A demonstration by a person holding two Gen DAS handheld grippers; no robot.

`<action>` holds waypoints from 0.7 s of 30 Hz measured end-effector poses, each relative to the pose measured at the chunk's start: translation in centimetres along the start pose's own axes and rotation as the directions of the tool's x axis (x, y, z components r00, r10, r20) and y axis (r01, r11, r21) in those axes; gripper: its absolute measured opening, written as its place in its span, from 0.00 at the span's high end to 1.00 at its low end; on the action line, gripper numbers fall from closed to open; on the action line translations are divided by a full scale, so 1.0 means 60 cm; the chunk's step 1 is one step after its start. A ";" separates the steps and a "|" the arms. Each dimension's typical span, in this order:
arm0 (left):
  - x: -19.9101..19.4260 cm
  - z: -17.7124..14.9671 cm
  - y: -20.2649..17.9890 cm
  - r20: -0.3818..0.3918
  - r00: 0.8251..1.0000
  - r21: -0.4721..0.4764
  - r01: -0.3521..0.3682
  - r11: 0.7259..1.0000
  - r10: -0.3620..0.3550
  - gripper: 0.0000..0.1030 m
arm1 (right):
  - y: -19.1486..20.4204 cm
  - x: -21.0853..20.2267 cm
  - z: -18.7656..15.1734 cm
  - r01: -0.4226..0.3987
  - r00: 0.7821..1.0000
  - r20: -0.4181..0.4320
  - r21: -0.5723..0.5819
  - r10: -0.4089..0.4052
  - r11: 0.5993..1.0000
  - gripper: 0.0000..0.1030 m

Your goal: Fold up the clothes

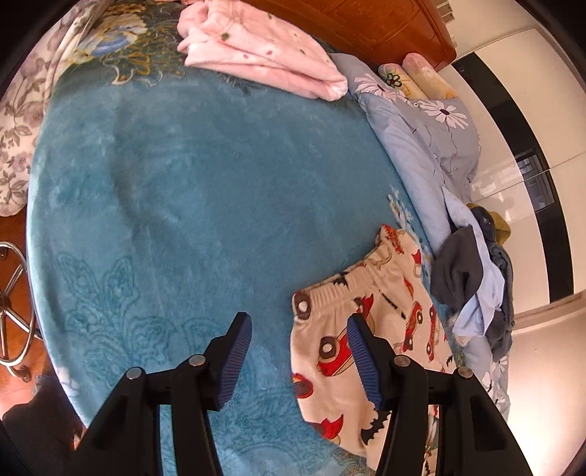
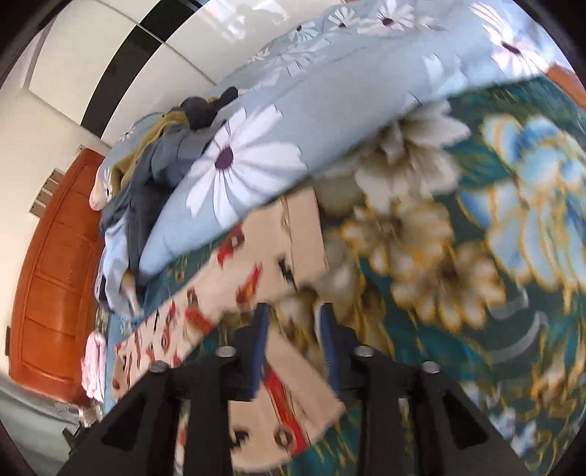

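Observation:
Cream pyjama trousers with red cars lie on the teal blanket, waistband toward the middle of the bed. My left gripper is open and empty, just above the waistband's left corner. In the blurred right wrist view the trousers' legs stretch away to the left. My right gripper has its fingers partly closed around a leg end, which passes between them.
A folded pink garment lies at the bed's far end. A pile of grey, blue and mustard clothes sits on the daisy-print duvet at the right. A wooden headboard and white wardrobe stand beyond. A chair base is at the left.

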State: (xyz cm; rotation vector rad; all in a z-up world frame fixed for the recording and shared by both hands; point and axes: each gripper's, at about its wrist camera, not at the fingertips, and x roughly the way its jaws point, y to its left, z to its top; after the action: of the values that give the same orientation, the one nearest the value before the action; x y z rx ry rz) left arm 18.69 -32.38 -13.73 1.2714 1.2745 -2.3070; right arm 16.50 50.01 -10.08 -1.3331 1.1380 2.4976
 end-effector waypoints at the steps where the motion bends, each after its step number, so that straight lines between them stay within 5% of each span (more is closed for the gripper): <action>1: 0.009 -0.006 0.002 -0.017 1.000 0.004 0.000 1.000 0.000 0.43 | -0.011 -0.009 -0.022 -0.012 1.000 -0.009 0.015 0.012 1.000 0.64; 4: 0.042 -0.022 -0.002 -0.060 0.998 0.021 0.011 1.000 -0.009 0.43 | -0.041 -0.017 -0.078 -0.051 0.998 -0.029 0.075 0.053 0.996 0.63; 9: 0.056 -0.039 -0.018 -0.015 1.000 0.048 0.028 0.998 -0.027 0.45 | -0.072 -0.004 -0.150 -0.135 0.989 -0.039 0.180 0.145 0.974 0.63; 13: 0.068 -0.043 -0.016 -0.034 0.997 -0.030 0.062 0.998 -0.063 0.48 | -0.068 0.025 -0.160 -0.234 0.970 0.007 0.262 0.241 0.936 0.63; 15: 0.072 -0.045 -0.015 -0.022 0.998 -0.054 0.055 0.997 -0.056 0.58 | -0.064 0.038 -0.159 -0.261 0.964 0.031 0.300 0.264 0.917 0.63; 17: 0.078 -0.047 -0.009 -0.022 0.998 -0.097 0.061 0.993 -0.063 0.83 | -0.056 0.044 -0.157 -0.276 0.961 0.057 0.320 0.272 0.906 0.63; 19: 0.082 -0.048 -0.004 -0.020 0.997 -0.147 0.065 0.987 -0.069 0.95 | -0.047 0.050 -0.155 -0.277 0.961 0.068 0.330 0.270 0.903 0.66; 21: 0.075 -0.046 -0.008 0.010 0.998 -0.161 0.064 0.985 -0.063 0.97 | -0.036 0.052 -0.153 -0.274 0.961 0.073 0.334 0.265 0.902 0.94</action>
State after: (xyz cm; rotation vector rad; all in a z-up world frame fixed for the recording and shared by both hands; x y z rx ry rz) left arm 17.33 -29.04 -17.58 1.1871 1.4867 -2.1949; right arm 21.67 44.80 -16.77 -1.1093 1.7612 2.3227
